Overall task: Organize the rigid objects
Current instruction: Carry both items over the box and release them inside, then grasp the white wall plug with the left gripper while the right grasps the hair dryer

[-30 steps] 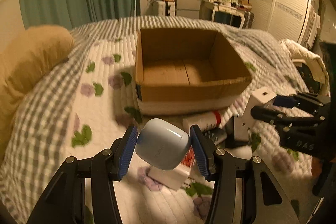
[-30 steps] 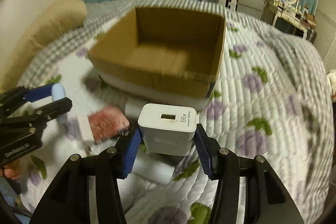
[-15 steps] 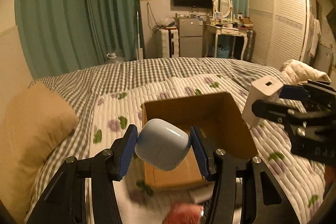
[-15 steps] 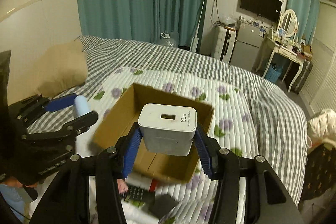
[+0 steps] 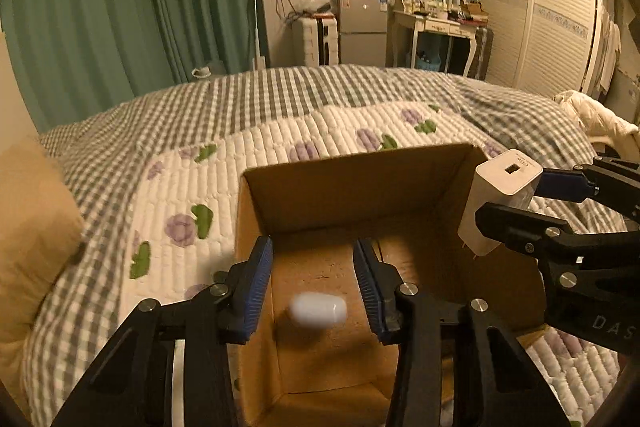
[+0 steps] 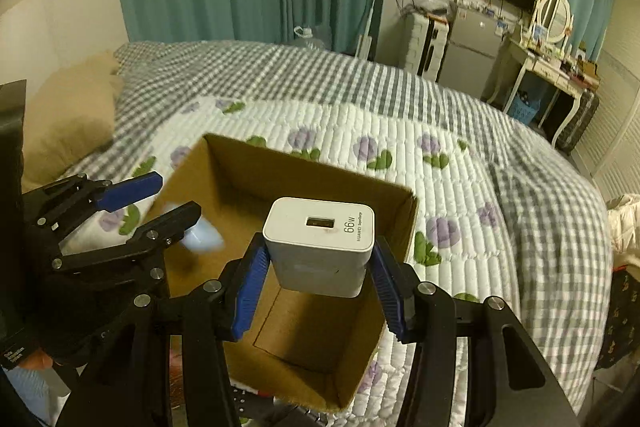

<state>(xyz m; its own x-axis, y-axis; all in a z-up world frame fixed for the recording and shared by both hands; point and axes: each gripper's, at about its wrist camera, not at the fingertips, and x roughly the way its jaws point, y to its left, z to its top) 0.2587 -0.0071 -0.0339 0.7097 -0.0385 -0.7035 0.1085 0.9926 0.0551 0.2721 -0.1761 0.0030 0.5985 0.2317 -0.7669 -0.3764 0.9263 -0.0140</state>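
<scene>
An open cardboard box [image 5: 352,187] [image 6: 304,171] sits on the quilted bed. My left gripper [image 5: 312,279] hangs open over the box; the pale blue earbud case [image 5: 318,309] is blurred in the air below its fingers, inside the box. It also shows in the right wrist view [image 6: 202,237] beside the left gripper [image 6: 168,195]. My right gripper [image 6: 318,267] is shut on a white 66W charger [image 6: 320,243], held above the box's right side. The charger also shows in the left wrist view [image 5: 498,203].
A tan pillow [image 5: 32,227] lies left of the box. Dark items [image 6: 276,415] lie on the quilt at the box's near side. A fridge [image 5: 360,31], a dressing table [image 5: 436,23] and a wardrobe [image 5: 552,11] stand beyond the bed.
Both grippers moved forward over the box. My left gripper opened and let go of the earbud case, which is dropping into the box. The right still holds the charger.
</scene>
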